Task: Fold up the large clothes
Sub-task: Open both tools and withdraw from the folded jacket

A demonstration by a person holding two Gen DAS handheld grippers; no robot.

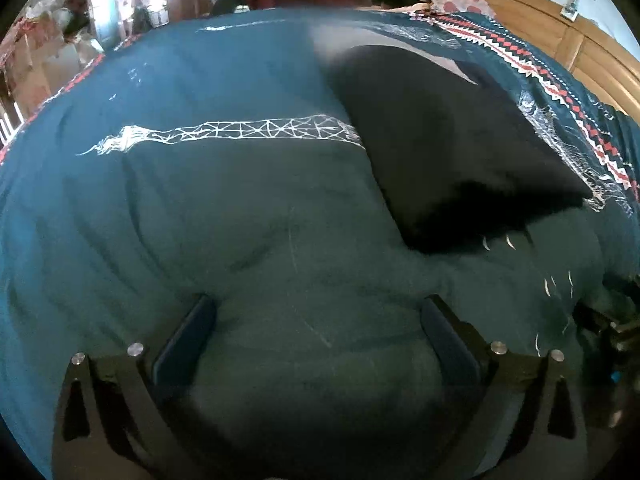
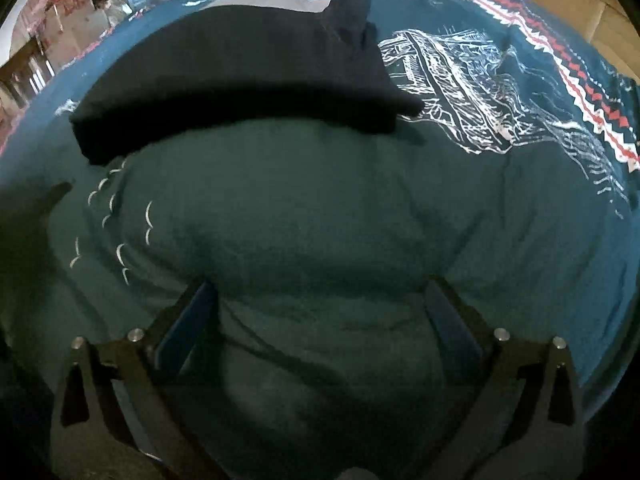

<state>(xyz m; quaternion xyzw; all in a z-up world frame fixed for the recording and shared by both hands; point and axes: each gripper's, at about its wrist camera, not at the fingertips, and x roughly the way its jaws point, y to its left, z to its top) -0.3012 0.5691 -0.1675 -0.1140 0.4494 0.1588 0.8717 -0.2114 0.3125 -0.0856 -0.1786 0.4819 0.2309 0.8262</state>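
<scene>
a bed [image 1: 168, 80] carries everything, covered by a teal spread [image 2: 520, 232] printed with white line drawings and small white bird marks, and edged with a red, white and black zigzag border [image 2: 576, 92]. a dark folded garment [image 2: 240, 80] lies flat on the spread, toward the far side. a wooden headboard [image 1: 592, 40] stands past the bordered edge.

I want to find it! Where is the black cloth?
The black cloth lies on the teal blanket, ahead of the right tool; in the left view it sits upper right.
</scene>
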